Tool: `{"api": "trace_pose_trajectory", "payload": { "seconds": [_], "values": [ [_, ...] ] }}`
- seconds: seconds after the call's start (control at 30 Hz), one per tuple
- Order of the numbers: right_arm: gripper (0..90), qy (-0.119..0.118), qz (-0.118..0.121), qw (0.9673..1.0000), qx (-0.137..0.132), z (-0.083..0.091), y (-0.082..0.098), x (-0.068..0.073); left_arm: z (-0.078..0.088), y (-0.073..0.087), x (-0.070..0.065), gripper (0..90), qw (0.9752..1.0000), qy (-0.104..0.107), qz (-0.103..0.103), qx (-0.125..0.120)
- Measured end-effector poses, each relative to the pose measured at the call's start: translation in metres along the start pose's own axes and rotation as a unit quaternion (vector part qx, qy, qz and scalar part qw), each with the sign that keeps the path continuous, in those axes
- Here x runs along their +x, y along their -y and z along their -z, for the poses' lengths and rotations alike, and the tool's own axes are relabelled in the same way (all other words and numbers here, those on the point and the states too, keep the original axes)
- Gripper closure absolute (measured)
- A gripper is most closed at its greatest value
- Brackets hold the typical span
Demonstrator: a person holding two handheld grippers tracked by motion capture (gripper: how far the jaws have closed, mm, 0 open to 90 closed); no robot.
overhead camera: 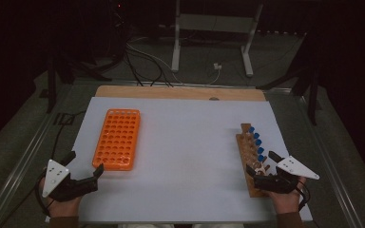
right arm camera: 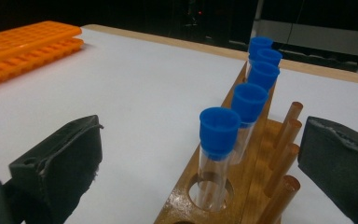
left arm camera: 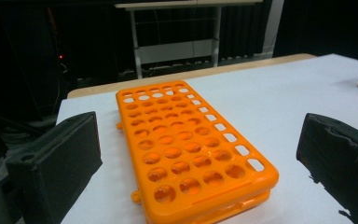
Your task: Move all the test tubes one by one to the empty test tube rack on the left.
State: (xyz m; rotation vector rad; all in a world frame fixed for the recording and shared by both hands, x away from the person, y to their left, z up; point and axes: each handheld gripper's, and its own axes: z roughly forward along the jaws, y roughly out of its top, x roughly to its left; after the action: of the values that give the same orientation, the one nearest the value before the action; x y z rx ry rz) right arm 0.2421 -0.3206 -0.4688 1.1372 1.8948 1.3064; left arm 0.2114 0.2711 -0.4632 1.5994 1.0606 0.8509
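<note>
right gripper [right arm camera: 200, 158]: I had its jaws wide apart, holding nothing, nearest blue-capped tube [right arm camera: 218, 154] between them but untouched.
left gripper [left arm camera: 200, 163]: jaws spread wide, empty, the orange rack [left arm camera: 186, 149] just ahead.
tubes: five capped ones stood in the wooden rack [overhead camera: 249, 159], right side of the table [overhead camera: 185, 137]; orange rack lay left, well apart.
step: judged as the approach, before the first pick.
next move: close squarely on the nearest tube, lift straight up.
writing: none I could read.
</note>
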Motion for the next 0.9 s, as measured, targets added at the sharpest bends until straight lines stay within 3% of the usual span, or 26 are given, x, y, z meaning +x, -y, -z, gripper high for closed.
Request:
{"api": "trace_pose_trajectory", "payload": {
  "seconds": [0.5,0.7,0.9],
  "values": [
    [1.1,-0.001,0.002,0.9999,-0.012,0.007,-0.007,0.001,0.001,0.002,0.004,0.6,0.9999,-0.006,0.015,-0.001],
    [15.2,0.008,0.014,0.9998,-0.007,0.013,-0.008,0.004,0.001,0.003,0.005,0.6,0.9998,-0.007,0.02,-0.001],
    [32.1,0.018,0.019,0.9994,0.02,0.013,-0.006,0.005,0.001,0.003,0.006,0.6,0.9997,-0.006,0.025,-0.001]
  ]
}}
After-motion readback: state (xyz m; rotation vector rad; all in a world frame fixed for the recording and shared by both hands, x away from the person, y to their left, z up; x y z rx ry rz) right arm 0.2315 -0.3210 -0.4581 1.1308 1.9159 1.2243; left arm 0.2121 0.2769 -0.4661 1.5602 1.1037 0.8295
